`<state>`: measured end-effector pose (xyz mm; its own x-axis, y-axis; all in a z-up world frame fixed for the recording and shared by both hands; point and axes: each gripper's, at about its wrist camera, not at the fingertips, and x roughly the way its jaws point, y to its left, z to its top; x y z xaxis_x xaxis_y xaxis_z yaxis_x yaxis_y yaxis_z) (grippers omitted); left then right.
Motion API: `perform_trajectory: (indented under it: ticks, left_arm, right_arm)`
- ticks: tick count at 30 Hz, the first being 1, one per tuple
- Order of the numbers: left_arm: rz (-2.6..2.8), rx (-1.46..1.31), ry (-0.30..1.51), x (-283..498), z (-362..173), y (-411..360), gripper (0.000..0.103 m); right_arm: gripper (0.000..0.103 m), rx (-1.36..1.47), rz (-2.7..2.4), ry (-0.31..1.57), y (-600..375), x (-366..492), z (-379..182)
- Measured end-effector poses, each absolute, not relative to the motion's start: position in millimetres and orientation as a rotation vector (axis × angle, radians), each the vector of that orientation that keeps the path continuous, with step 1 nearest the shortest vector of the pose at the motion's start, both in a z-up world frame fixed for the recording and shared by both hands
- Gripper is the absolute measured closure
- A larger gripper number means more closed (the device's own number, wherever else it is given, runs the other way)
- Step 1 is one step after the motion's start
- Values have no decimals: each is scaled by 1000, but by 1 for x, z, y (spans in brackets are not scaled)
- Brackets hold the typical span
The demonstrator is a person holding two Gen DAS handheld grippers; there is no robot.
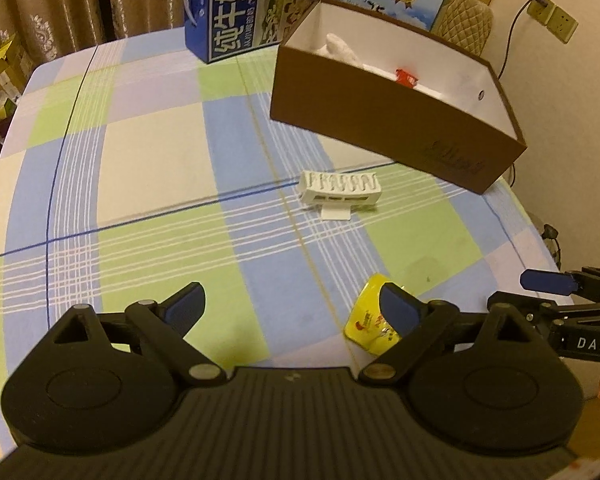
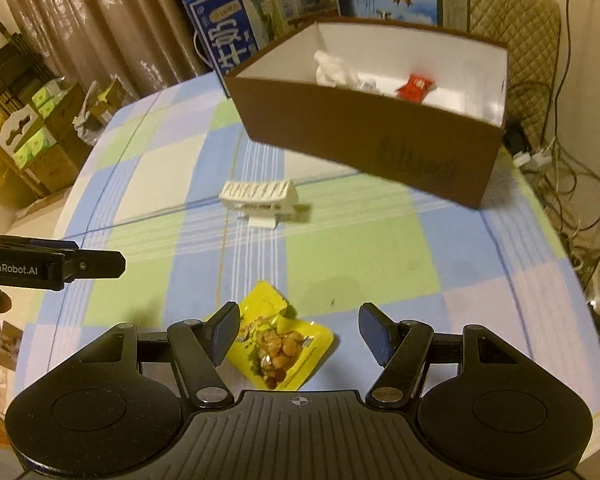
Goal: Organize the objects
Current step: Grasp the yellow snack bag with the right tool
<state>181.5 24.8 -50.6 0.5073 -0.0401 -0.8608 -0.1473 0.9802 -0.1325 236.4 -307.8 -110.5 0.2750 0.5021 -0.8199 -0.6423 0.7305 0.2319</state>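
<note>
Yellow snack packet [image 2: 278, 344] flat on checked worktop [image 2: 340, 264], between spread jaws of right gripper [image 2: 302, 332]; left gripper [image 1: 296, 308] spread, empty; white rack [image 1: 340, 190] near brown box [image 1: 384, 128].

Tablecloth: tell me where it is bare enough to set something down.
The widest bare stretch of the tablecloth lies left of the white rack, from the milk carton forward to the left gripper. Another bare patch lies between the rack and the yellow snack packet. The far right is crowded by the brown box.
</note>
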Motion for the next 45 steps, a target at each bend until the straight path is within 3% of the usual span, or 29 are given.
perform_trajectory:
  ticks: [5, 9, 15, 38, 41, 45]
  left_arm:
    - [82, -208, 1069, 178, -62, 32, 11]
    - [103, -214, 1092, 174, -72, 39, 11]
    - [140, -225, 1122, 169, -84, 50, 11]
    - [261, -291, 1149, 151, -95, 80, 11]
    - [257, -290, 1152, 155, -97, 78, 11]
    - [244, -284, 1153, 158, -99, 75, 11]
  right_arm:
    - [38, -215, 834, 1070, -299, 232, -125]
    - [26, -301, 936, 1057, -286, 221, -140]
    - [24, -458, 1053, 971, -269, 217, -164]
    - [23, -660, 1165, 960, -231, 228, -217]
    - [33, -646, 1118, 950, -232, 229, -214]
    - [33, -631, 1088, 955, -234, 231, -214]
